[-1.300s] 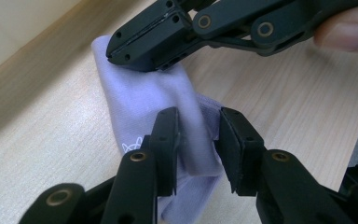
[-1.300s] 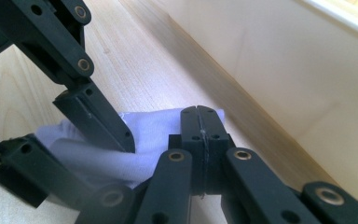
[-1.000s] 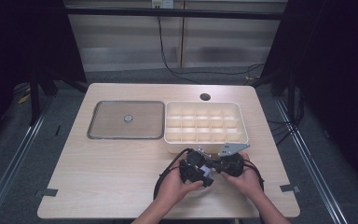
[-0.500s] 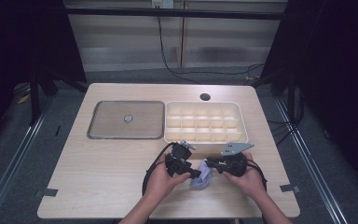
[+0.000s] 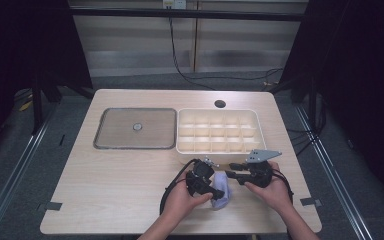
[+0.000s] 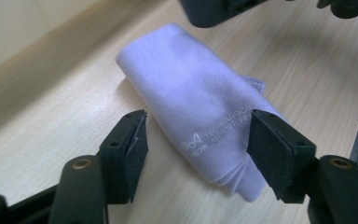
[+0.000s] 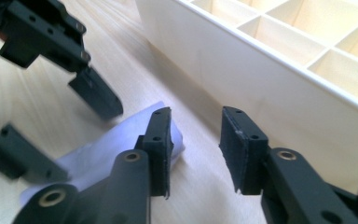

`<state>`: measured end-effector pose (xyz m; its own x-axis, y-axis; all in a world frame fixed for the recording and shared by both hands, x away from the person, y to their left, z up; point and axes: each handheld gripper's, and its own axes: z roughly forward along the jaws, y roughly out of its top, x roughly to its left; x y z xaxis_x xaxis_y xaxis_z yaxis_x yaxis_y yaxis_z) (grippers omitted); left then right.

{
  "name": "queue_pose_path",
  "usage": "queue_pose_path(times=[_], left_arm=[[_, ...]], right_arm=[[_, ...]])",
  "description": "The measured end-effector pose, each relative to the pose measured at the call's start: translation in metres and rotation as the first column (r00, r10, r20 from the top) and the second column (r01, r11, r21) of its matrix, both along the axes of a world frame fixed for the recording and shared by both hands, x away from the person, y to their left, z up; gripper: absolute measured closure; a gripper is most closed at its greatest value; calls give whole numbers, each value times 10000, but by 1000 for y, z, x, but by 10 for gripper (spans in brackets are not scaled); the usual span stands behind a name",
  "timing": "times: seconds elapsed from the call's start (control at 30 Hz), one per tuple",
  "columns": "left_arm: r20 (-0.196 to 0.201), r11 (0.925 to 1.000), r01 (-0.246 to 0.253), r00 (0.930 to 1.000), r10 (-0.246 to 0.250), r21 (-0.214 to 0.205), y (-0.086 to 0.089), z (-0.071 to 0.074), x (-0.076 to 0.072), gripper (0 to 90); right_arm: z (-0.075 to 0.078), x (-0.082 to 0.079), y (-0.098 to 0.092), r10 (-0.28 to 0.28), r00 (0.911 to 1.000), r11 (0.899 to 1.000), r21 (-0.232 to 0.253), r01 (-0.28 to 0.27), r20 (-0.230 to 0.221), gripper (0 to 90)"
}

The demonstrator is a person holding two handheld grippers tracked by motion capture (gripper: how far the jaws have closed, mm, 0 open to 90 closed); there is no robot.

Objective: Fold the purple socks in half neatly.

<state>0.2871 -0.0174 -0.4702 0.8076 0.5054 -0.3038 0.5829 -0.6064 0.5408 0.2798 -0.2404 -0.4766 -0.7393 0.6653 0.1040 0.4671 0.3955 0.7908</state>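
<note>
A folded lavender cloth (image 5: 224, 201) with white print lies on the wooden table (image 5: 120, 190) near its front edge. In the left gripper view the cloth (image 6: 191, 88) lies between the jaws of my left gripper (image 6: 199, 116). Those jaws have just been opening and are open, the left pad clear of the fabric. My left gripper (image 5: 217, 192) reaches the cloth from the left. My right gripper (image 5: 230, 171) is just beyond it, its jaws also just opened, with nothing between them (image 7: 196, 112). The cloth (image 7: 102, 144) lies behind its left jaw.
A cream compartment box (image 5: 252, 112) stands just beyond the grippers, and its front wall (image 7: 261, 79) is close to my right jaws. A flat grey lid (image 5: 115, 130) with a small knob lies to the left of the box. A round hole (image 5: 220, 104) sits near the table's far edge.
The two grippers, bunched together over the cloth a second ago, have drawn apart. The cloth now lies on the table below them. The right jaws stand open.
</note>
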Motion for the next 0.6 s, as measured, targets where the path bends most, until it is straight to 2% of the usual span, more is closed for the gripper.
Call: queue_pose_path(times=[0.1, 0.2, 0.3, 0.43, 0.5, 0.57, 0.6], left_arm=[[171, 9998, -203, 9996, 204, -77, 9, 3, 2, 344], [391, 9998, -157, 9991, 161, -103, 18, 6, 6, 336], [641, 9998, -209, 9977, 210, -18, 25, 7, 7, 332], [976, 9998, -140, 9952, 125, 144, 37, 7, 11, 322], [1103, 9996, -271, 9935, 264, 40, 43, 6, 12, 315], [1168, 9995, -200, 9930, 171, 237, 51, 5, 15, 313], [1204, 9992, -329, 9923, 300, 218, 53, 4, 15, 311]], right_arm=[[2, -1, -3, -162, 9997, 9999, 25, 162, -199, 596], [3, -3, -3, -198, 9991, 9998, 14, 198, -387, 569], [4, -5, -4, -339, 9961, 9994, 89, 348, -817, 556], [5, -7, -6, -493, 9927, 9987, 77, 504, -1099, 535], [5, -7, -8, -570, 9908, 9982, 90, 586, -1224, 520], [6, -7, -9, -685, 9881, 9975, 86, 703, -1376, 503], [6, -7, -10, -710, 9869, 9972, 143, 739, -1450, 501]])
